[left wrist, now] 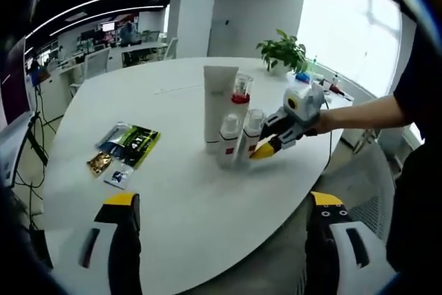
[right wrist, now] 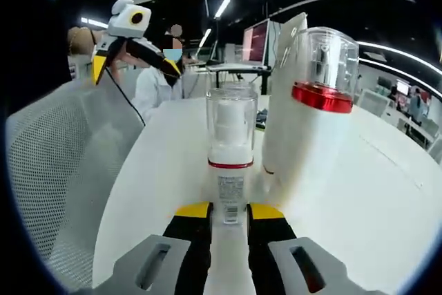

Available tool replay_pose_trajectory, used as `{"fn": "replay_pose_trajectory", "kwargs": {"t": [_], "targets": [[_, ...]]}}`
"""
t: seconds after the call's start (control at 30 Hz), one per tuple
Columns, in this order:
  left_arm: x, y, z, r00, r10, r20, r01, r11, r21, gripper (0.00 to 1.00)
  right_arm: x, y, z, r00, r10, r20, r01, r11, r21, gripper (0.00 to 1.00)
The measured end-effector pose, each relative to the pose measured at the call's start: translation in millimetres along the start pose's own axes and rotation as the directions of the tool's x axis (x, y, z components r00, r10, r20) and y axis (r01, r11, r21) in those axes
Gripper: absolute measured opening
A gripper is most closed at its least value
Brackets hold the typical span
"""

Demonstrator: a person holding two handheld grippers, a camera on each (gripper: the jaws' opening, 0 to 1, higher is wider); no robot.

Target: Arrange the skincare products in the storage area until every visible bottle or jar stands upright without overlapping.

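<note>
1. In the left gripper view, the left gripper (left wrist: 224, 222) hangs over the near edge of the round white table (left wrist: 186, 226), its 2 black, yellow-tipped jaws spread wide apart with nothing between them. Bare tabletop lies ahead of them.
2. Left of the middle lie flat sachets (left wrist: 124, 150): 1 large green-and-black packet, 1 small gold one and 1 small blue-white one, well apart from the bottles.
3. Past them stands a tight cluster of 4 upright products: 2 small white pump bottles with clear caps (left wrist: 238, 139) in front, 1 tall white bottle with a red collar and clear cap (left wrist: 239, 98) and 1 tall white squeeze tube (left wrist: 217, 98) behind. They touch or nearly touch.
4. The right gripper (left wrist: 266, 148) comes in from the right on a person's arm, its yellow tips at the foot of the right small bottle. The table edge curves just behind it.
5. At the far edge stands 1 green potted plant (left wrist: 282, 53).
6. In the right gripper view, the right gripper (right wrist: 228, 215) is clamped on 1 small white pump bottle with a clear cap (right wrist: 231, 143), jaws pressed on both sides of its base. The red-collared bottle (right wrist: 311, 122) stands just beside it on the right, and the left gripper (right wrist: 135, 56) hangs high at upper left, jaws apart.
7. This view also shows a grey mesh chair (right wrist: 62, 170) beside the table edge, left of the bottle.
</note>
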State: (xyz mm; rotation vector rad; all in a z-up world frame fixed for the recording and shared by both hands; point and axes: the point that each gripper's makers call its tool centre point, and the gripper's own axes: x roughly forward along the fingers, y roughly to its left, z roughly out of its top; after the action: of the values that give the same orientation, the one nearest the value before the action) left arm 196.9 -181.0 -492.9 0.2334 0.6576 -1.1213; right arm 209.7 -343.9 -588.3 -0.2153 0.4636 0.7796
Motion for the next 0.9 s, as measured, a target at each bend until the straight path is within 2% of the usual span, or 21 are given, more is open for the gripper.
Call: {"fn": "replay_pose_trajectory", "kwargs": {"t": [0.6, 0.9], "targets": [[0.0, 3.5, -4.3, 1.0, 0.009, -0.007, -0.009, 1.0, -0.017, 0.92, 11.1, -3.5, 1.6, 1.0, 0.021, -0.017, -0.022, 1.0, -0.021, 0.1], [0.7, 3.4, -5.1, 1.0, 0.005, -0.009, -0.005, 1.0, -0.022, 0.92, 6.9, -0.8, 1.5, 1.0, 0.008, -0.022, -0.008, 1.0, 0.013, 0.14]]}}
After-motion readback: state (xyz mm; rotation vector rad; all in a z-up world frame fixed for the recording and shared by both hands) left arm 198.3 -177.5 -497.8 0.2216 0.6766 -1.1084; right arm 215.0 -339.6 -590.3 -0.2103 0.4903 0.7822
